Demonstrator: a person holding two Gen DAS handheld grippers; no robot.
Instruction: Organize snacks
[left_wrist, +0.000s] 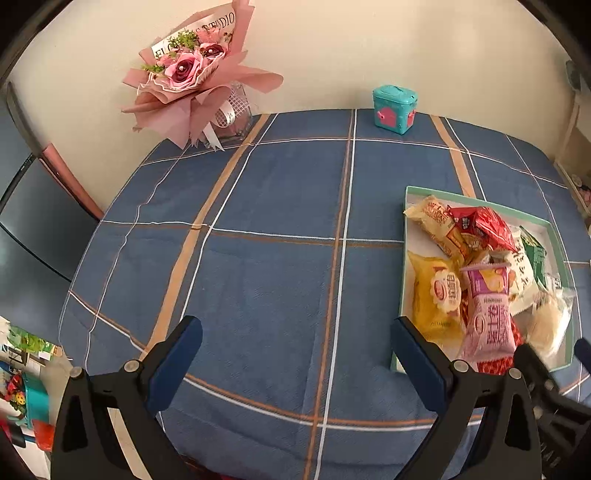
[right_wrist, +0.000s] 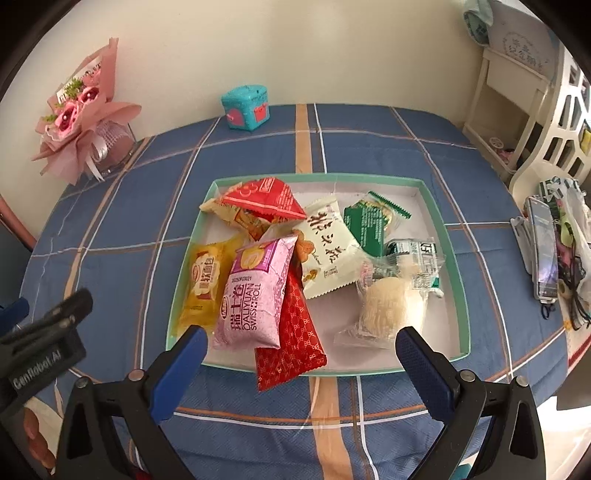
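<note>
Two grippers are seen nearest — the right gripper and the left gripper, both wide open, nothing held. Nine snack packs are piled in one tray on the blue checked tablecloth. Farther back, one teal box and one bouquet are set by the wall.

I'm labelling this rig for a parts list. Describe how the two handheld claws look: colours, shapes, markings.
Both match: the left claw and right claw each have black triangular plastic arms with cut-out slots, silver round pivot pins and flat dark-blue textured finger pads. Seen from the right wrist camera, the left claw's black body carries white "GenRobot.AI" lettering.
</note>
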